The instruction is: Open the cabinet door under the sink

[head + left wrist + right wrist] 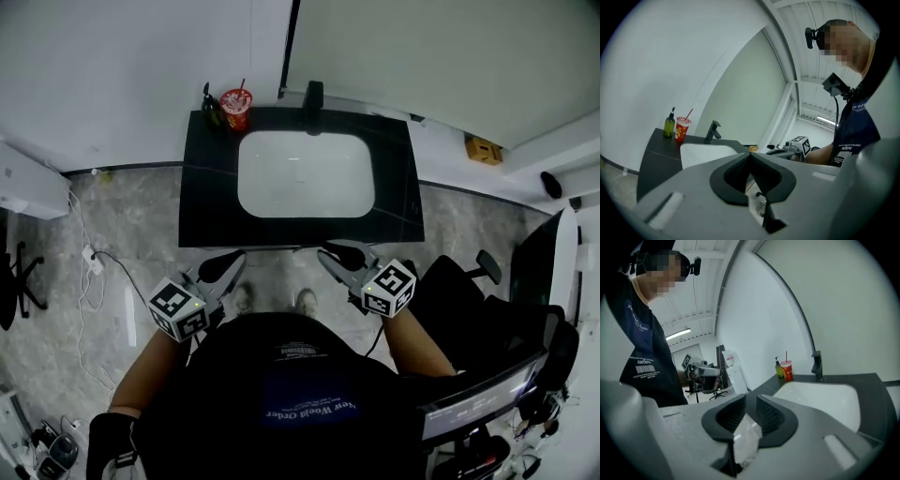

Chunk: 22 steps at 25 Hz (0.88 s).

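Observation:
A black vanity counter (208,192) with a white basin (305,173) and a dark faucet (313,95) stands against the wall ahead. The cabinet door under it is hidden below the counter's front edge. My left gripper (231,265) hangs just in front of that edge, left of centre; in the left gripper view its jaws (750,157) meet at the tips, shut and empty. My right gripper (334,253) hangs right of centre; in the right gripper view its jaws (751,399) stand a narrow gap apart with nothing between them. Neither gripper touches the vanity.
A red cup with a straw (235,105) and a green bottle (212,105) stand at the counter's back left corner. A cable and power strip (94,262) lie on the floor at left. A black chair (469,281) is close on the right, and a small box (484,149) sits on the ledge beyond.

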Each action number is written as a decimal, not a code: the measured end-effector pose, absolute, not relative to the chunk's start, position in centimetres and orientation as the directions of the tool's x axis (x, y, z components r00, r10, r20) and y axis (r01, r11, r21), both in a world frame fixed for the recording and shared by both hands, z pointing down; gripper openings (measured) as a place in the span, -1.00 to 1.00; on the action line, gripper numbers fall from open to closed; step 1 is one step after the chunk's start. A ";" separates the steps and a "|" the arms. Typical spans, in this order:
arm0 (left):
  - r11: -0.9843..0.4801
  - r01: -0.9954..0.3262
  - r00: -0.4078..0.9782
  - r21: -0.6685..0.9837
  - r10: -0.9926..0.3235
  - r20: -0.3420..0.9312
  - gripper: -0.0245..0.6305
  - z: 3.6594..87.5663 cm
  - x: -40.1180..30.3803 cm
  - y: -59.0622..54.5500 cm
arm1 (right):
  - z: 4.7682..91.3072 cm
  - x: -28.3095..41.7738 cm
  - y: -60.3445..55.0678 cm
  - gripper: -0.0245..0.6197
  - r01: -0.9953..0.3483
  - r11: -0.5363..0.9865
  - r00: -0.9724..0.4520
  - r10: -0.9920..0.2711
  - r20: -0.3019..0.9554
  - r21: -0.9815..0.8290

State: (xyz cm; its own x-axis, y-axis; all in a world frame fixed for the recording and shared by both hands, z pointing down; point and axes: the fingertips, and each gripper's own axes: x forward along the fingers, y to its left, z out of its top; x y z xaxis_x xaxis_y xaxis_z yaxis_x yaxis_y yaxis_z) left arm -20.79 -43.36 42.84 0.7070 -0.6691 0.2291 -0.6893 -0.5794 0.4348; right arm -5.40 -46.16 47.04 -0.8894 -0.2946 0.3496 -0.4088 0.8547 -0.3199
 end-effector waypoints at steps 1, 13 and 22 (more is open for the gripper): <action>-0.569 -0.690 0.706 0.447 -0.665 0.244 -0.92 43.7 -20.1 -43.3 | 48.6 -5.2 -46.0 -0.71 -0.393 0.863 -0.888 -0.266 0.376 -0.318; -0.529 -0.671 0.735 0.520 -0.565 0.374 -0.92 54.5 -14.0 -41.5 | 70.7 -3.0 -43.1 -0.42 -0.120 0.988 -0.547 -0.151 0.824 0.102; -0.542 -0.645 0.762 0.540 -0.513 0.395 -0.92 59.3 -13.9 -40.5 | 77.8 -3.9 -44.6 -0.01 -0.013 0.885 -0.403 -0.430 0.808 0.465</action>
State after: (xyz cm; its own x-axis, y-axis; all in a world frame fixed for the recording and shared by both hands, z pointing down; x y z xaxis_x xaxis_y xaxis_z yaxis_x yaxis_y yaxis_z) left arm -13.94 -40.54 59.31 0.7618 -0.5134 0.3951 -0.6447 -0.5415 0.5395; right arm -3.90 -44.61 77.78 -0.4029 -0.4303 0.8078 -0.0125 0.8851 0.4652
